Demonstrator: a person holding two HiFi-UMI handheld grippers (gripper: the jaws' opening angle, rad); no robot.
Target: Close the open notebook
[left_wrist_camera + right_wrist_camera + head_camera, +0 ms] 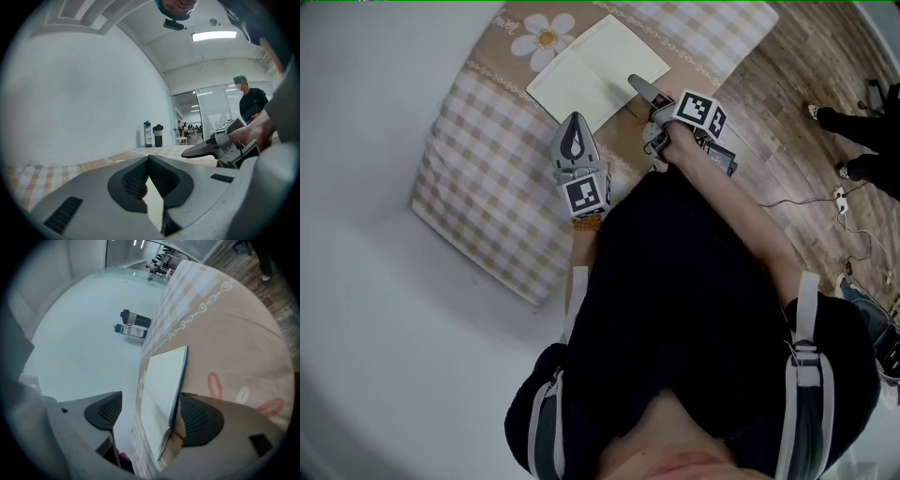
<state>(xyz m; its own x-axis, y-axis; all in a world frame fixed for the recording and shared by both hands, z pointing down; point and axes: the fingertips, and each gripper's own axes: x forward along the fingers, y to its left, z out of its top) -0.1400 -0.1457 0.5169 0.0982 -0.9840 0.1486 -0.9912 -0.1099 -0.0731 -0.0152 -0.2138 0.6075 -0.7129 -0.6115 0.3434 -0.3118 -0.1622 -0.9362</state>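
Observation:
The open notebook (595, 70) lies on the checked tablecloth (478, 178) with its cream pages up and a blue cover edge (184, 373). My right gripper (645, 94) is at the notebook's right edge and rolled onto its side. Its jaws stand open, with the notebook's edge (161, 390) between them and one jaw on the cloth side of the cover. My left gripper (576, 127) rests by the notebook's near edge, shut with nothing in it (148, 161). The right gripper (206, 149) shows to its right in the left gripper view.
A daisy print (546, 37) is on the cloth beyond the notebook. Two bottles (152, 134) stand on the floor by the white wall. A person (251, 101) stands on the wooden floor to the right, where cables (839, 202) lie. The table's edge runs close behind both grippers.

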